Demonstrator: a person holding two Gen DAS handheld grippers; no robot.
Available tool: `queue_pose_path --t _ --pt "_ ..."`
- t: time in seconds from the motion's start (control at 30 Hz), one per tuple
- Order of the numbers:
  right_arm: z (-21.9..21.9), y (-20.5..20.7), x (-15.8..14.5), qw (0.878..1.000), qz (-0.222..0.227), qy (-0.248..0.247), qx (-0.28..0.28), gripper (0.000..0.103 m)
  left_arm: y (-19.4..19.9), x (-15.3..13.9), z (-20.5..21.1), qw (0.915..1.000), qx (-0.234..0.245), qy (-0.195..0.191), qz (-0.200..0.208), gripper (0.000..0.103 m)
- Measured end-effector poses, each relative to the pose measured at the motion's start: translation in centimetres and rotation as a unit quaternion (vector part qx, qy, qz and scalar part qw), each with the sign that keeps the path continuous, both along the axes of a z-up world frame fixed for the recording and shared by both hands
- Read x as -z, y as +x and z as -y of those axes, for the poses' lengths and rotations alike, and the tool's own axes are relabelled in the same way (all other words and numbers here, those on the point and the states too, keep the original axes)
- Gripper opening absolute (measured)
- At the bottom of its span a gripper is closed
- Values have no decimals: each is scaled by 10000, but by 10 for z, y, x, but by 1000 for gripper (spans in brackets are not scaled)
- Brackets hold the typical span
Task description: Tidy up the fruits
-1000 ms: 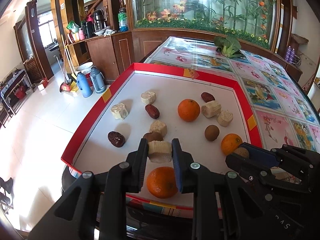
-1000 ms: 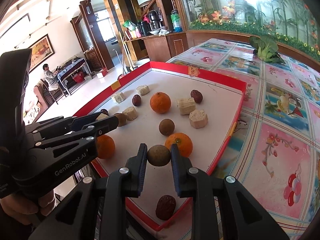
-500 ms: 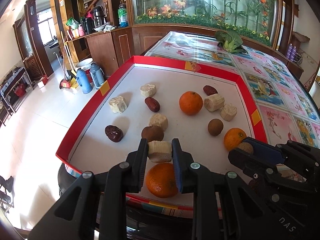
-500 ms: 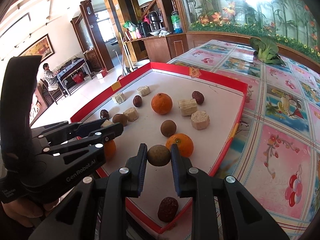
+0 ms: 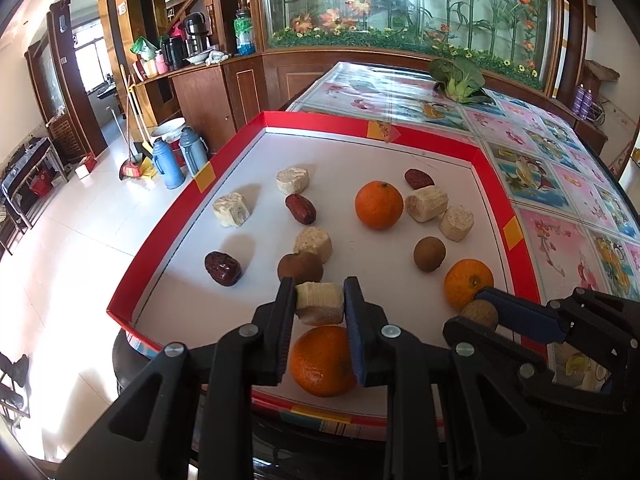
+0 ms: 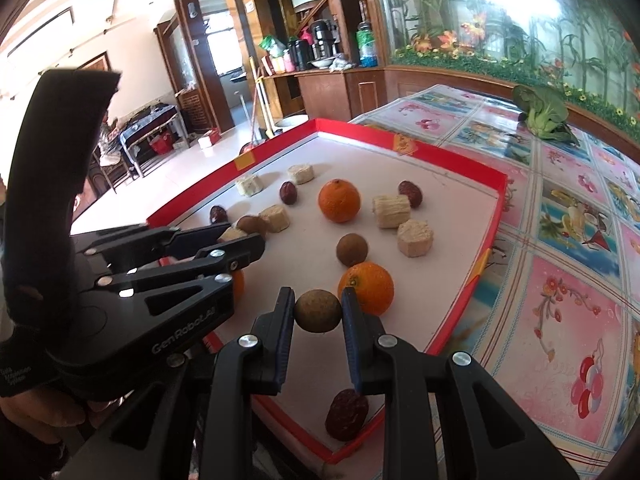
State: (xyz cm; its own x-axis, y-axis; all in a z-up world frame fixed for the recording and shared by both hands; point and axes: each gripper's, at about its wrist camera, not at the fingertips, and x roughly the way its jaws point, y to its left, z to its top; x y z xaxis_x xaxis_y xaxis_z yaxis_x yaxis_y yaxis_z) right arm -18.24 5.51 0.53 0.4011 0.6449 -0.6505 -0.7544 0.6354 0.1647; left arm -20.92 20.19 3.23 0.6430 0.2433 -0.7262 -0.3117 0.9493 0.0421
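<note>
A red-rimmed white tray [image 5: 168, 216] holds oranges, brown round fruits, dark red dates and pale cut chunks. My left gripper [image 5: 320, 304] is shut on a pale chunk [image 5: 320, 303], held above the tray's near edge over an orange [image 5: 322, 362]. My right gripper [image 6: 318, 312] is shut on a brown round fruit [image 6: 318, 311], held above the tray's near right corner, with an orange [image 6: 366, 288] just beyond and a date [image 6: 346, 414] below. The right gripper [image 5: 484, 312] also shows in the left wrist view, at the right.
The tray [image 6: 490, 216] lies on a table with a patterned cloth [image 6: 568, 280]. A leafy green vegetable [image 5: 458, 76] lies at the far end. The floor at the left drops away, with blue flasks [image 5: 178, 158] and a broom.
Both grippers have drawn slightly back and up from the tray, each keeping its hold. The fruits in the tray have not moved.
</note>
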Motion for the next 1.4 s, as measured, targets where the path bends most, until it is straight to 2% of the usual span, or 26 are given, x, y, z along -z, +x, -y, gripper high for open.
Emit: queue_pose_path --t 0.43,0.57,0.67,0.8,0.97,1.07,1.17,1.2,1.27,1.4 --pt "7 -1 5 9992 -393 -112 36 23 6 4 15 9985 392 339 -198 27" --pt "10 -3 6 9990 -422 -157 17 23 5 6 15 9983 304 426 -267 51" --pt "10 -6 7 9992 -318 -233 21 24 4 8 15 9982 255 440 -315 60" --pt "12 -6 6 9992 -302 -262 33 30 3 8 14 9982 227 446 -330 64" --pt "16 -5 2 9993 -291 -202 84 36 -2 5 13 9982 142 513 -282 74" --pt "23 -5 -5 9995 -285 -9 132 39 -6 -2 12 9984 50 540 -158 79" --pt "30 -7 -16 9994 -163 213 223 47 -12 -15 9 9984 -103 543 98 83" --pt "33 -9 -20 9991 -60 281 297 51 -13 -19 9 9982 -152 553 151 85" --pt "36 -11 -28 9985 158 333 404 55 -17 -30 6 9976 -313 556 283 98" --pt "41 -15 -42 9957 551 408 629 68 -31 -51 7 9924 -640 753 733 103"
